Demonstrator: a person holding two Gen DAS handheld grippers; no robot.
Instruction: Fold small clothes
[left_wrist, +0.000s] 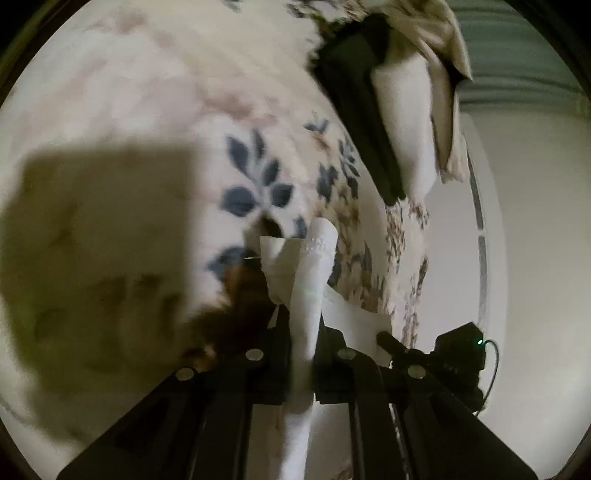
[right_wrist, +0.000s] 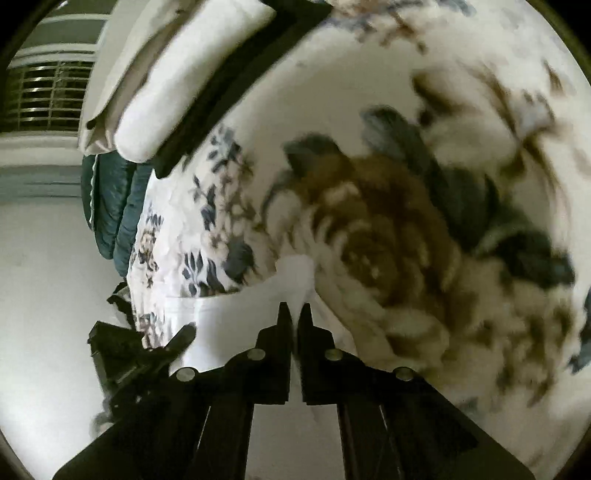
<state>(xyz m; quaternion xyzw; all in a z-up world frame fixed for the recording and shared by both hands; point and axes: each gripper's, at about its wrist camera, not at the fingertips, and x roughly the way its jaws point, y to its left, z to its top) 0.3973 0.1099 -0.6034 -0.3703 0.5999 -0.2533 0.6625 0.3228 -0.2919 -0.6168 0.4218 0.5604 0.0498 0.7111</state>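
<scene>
A small white garment (left_wrist: 308, 288) with a lace-trimmed edge is pinched between the fingers of my left gripper (left_wrist: 301, 314), which is shut on it; the cloth stands up between the jaws and hangs down below them. In the right wrist view the same white garment (right_wrist: 236, 306) stretches to the left from my right gripper (right_wrist: 294, 314), which is shut on its edge. Both grippers hold it above the floral bedspread (left_wrist: 147, 92). The left gripper (right_wrist: 177, 343) shows at lower left in the right wrist view, the right gripper (left_wrist: 391, 341) at lower right in the left wrist view.
The floral bedspread (right_wrist: 406, 240) covers the bed. A white pillow (left_wrist: 402, 122) and a dark headboard (left_wrist: 362, 110) lie at the bed's far end. A teal quilt (right_wrist: 114, 206) hangs beside the bed. A window with blinds (right_wrist: 48, 96) is in the wall.
</scene>
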